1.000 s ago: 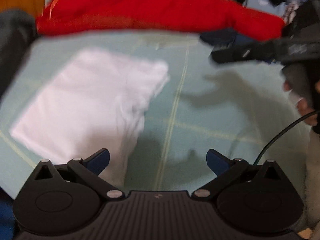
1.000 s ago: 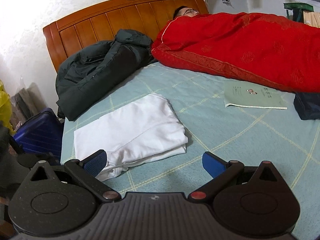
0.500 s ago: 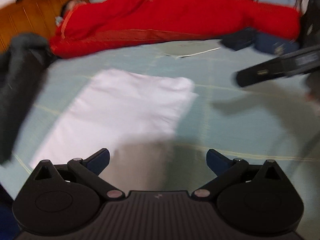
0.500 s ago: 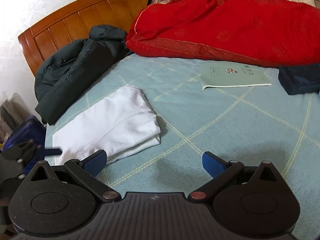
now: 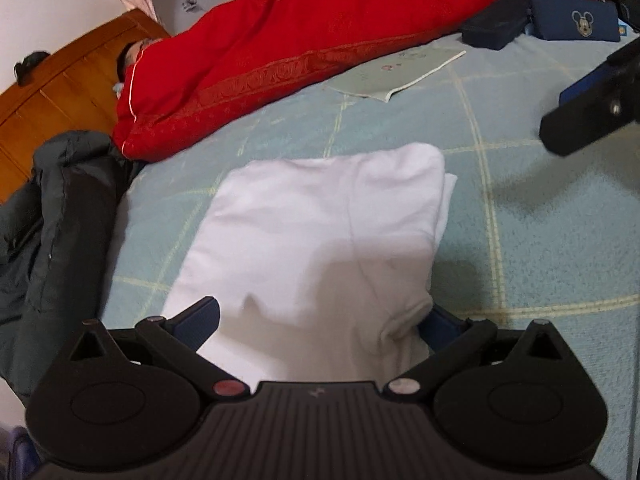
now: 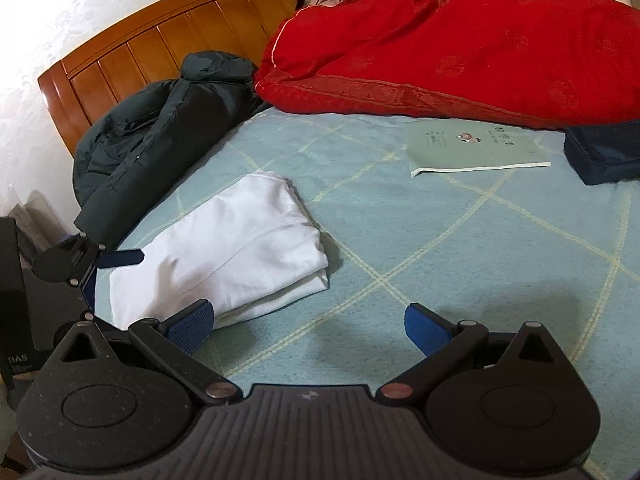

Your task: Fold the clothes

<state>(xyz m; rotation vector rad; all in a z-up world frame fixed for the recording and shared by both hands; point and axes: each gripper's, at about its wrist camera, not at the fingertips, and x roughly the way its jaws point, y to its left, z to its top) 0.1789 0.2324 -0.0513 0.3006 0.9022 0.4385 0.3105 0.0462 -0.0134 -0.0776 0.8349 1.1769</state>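
A white garment (image 5: 320,232) lies folded into a flat rectangle on the pale green bed sheet (image 5: 540,248). My left gripper (image 5: 320,320) is open at the garment's near short edge, and the cloth's end sits between its blue pads (image 5: 200,318). In the right wrist view the same white garment (image 6: 232,252) lies left of centre, with the left gripper (image 6: 106,274) at its left end. My right gripper (image 6: 308,328) is open just above bare sheet (image 6: 440,240), beside the garment's long edge, holding nothing. It also shows as a dark shape, the right gripper (image 5: 592,112), at the right of the left wrist view.
A person lies under a red quilt (image 6: 460,56) across the far side of the bed. A dark padded jacket (image 6: 160,128) is heaped by the wooden headboard (image 6: 180,28). A green booklet (image 6: 472,148) and navy pouches (image 5: 572,24) lie on the sheet.
My left gripper has moved forward and down to the white garment's near edge, so cloth now lies between its open fingers. The right gripper has shifted slightly and stays open.
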